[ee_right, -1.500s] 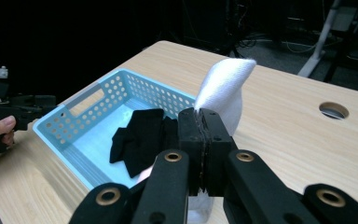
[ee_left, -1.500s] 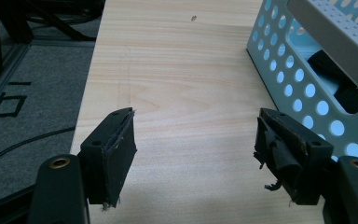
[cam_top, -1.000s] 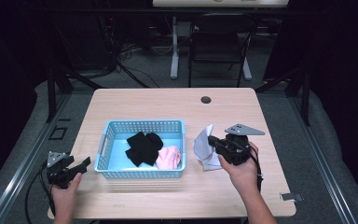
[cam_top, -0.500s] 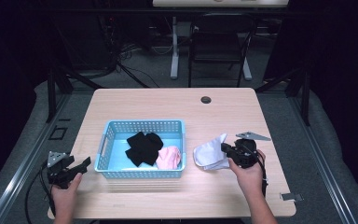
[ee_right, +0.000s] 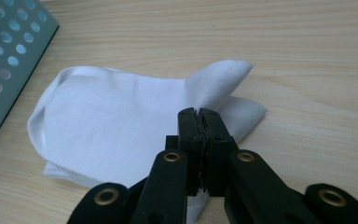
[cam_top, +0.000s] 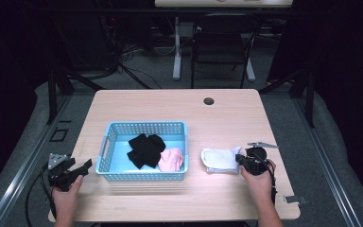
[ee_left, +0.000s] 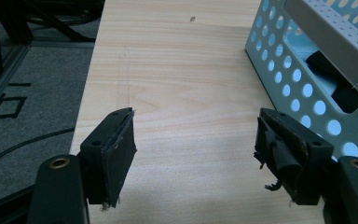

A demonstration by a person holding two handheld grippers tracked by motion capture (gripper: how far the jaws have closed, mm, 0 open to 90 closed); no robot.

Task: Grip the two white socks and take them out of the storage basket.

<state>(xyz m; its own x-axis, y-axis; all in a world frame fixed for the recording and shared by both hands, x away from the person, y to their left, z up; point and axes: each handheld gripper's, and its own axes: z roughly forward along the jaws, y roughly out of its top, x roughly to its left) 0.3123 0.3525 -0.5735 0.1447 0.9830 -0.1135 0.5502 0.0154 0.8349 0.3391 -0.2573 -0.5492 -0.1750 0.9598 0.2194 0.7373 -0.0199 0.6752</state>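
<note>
From above the person's side we look forward and down on the whole wooden table (cam_top: 179, 109), with the floor and chair legs beyond its far edge. Our left gripper view sits low and close over the table's left part, facing along the tabletop with the blue basket (ee_left: 307, 70) at its right, the same basket (cam_top: 144, 149) we see mid-table from above. Our right gripper view looks down from very near on the white sock (ee_right: 121, 135), the basket's corner at upper left; the sock (cam_top: 220, 160) also lies right of the basket in the high view.
</note>
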